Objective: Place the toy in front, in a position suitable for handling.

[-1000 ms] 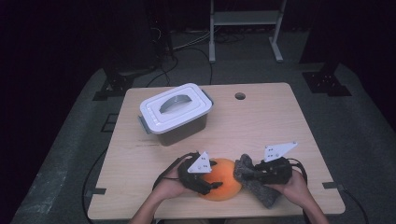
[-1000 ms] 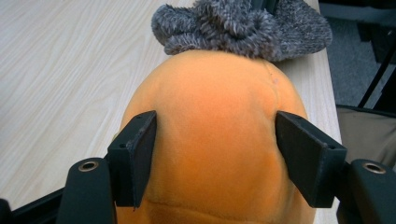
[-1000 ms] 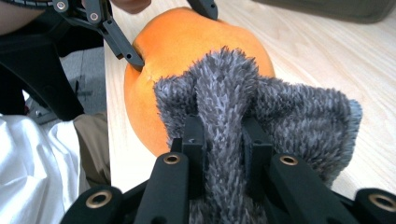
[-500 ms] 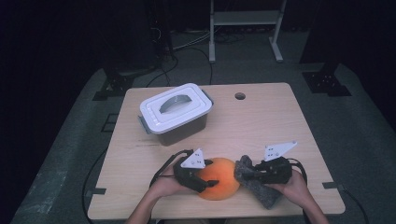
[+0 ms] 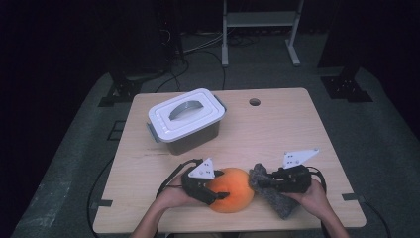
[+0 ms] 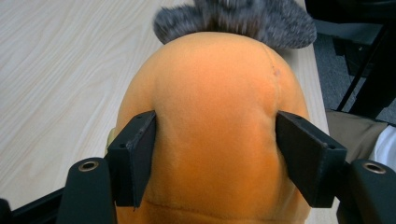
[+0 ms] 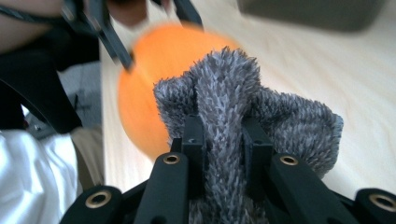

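An orange plush ball (image 5: pixel 233 190) rests on the wooden table (image 5: pixel 277 134) near its front edge. My left gripper (image 5: pixel 217 192) is shut on it, and both black jaws press into its sides in the left gripper view, where the ball (image 6: pixel 215 130) looms large. Just right of the ball lies a grey fuzzy cloth (image 5: pixel 275 196). My right gripper (image 5: pixel 258 182) is shut on a pinched fold of that cloth (image 7: pixel 224 121). In the right gripper view the orange ball (image 7: pixel 154 79) sits behind the cloth, with the other gripper clamped on it.
A lidded white plastic box (image 5: pixel 185 120) with a grey handle stands at the back left of the table. A round cable hole (image 5: pixel 254 102) lies near the far edge. Cables trail off the table's left front.
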